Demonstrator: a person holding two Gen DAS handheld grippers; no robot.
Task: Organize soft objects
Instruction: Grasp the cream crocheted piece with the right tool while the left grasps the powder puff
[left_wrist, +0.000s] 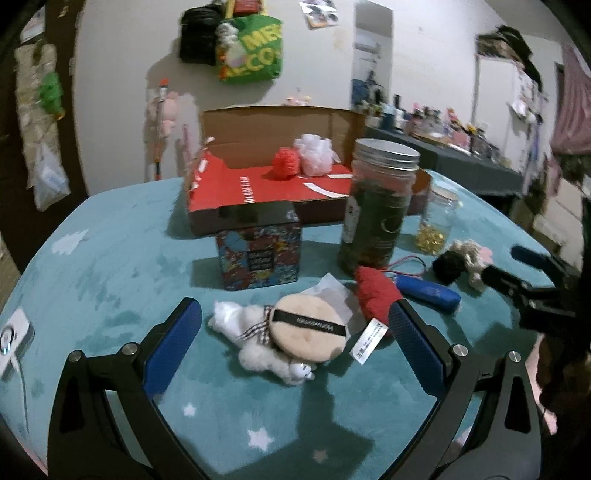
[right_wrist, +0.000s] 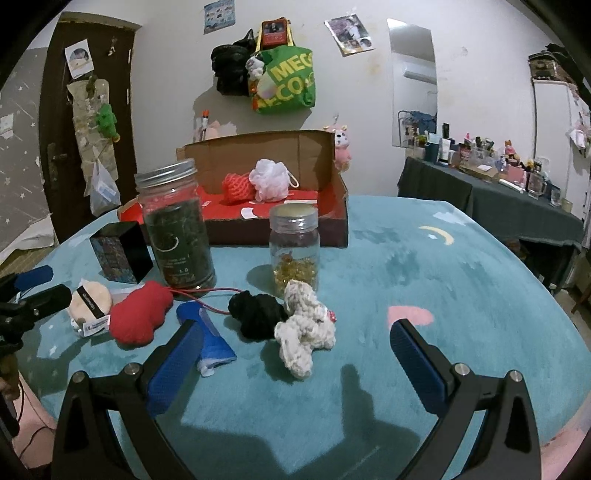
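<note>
Both hand-held grippers, left (left_wrist: 295, 328) and right (right_wrist: 295, 343), gape empty; white plush (left_wrist: 255, 343) lies at twelve o'clock, likely next into the box (left_wrist: 258, 184).

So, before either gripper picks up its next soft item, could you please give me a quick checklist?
1. Left gripper open: ok.
2. Right gripper open: ok.
3. Powder puff between the left fingers: ok.
4. Puff free to lift alone: not ok, it rests on the white plush toy.
5. Cream knitted toy clear of neighbours: not ok, it touches the black knitted item.
6. Cardboard box has room: ok.
</note>
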